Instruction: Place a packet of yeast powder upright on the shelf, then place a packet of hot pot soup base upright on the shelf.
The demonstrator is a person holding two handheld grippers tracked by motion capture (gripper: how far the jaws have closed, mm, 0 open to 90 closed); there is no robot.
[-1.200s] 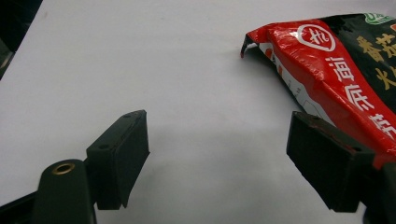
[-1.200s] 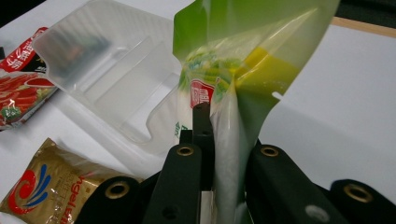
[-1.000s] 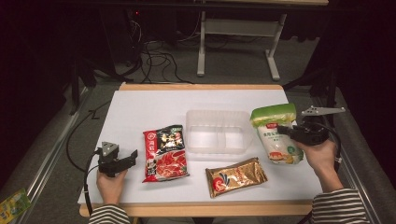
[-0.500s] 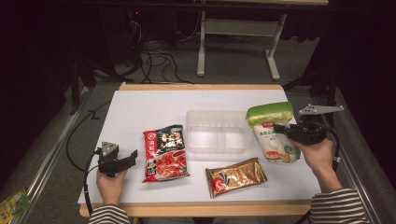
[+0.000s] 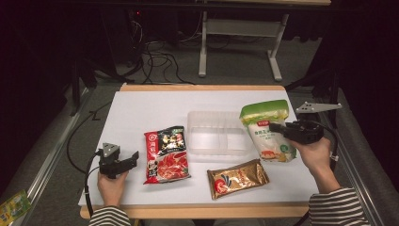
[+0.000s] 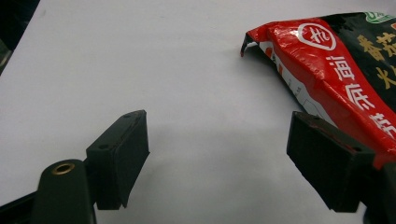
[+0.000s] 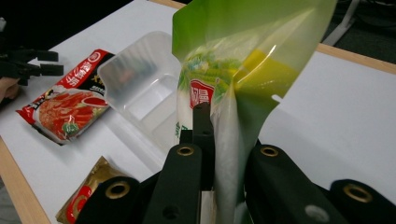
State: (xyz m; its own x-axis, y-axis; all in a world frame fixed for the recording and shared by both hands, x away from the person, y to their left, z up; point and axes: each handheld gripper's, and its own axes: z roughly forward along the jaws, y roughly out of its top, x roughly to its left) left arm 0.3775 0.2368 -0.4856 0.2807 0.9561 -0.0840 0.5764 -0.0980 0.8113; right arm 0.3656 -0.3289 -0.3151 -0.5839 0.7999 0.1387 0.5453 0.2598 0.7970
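Right gripper (image 5: 278,127) is clamped on the green-topped white pouch (image 5: 269,132), beside the clear tray (image 5: 217,133); left gripper (image 5: 134,157) sits wide open, holding nothing.

Clear tray (image 5: 217,134) at table middle, empty, two compartments. Red-black packet (image 5: 165,154) flat, left of tray, near it. Gold packet (image 5: 237,178) flat, in front of tray, tilted. White table (image 5: 141,108) with wood edge. Cables (image 5: 155,56) on floor behind. Small green-yellow packet (image 5: 11,206) on floor, bottom left.
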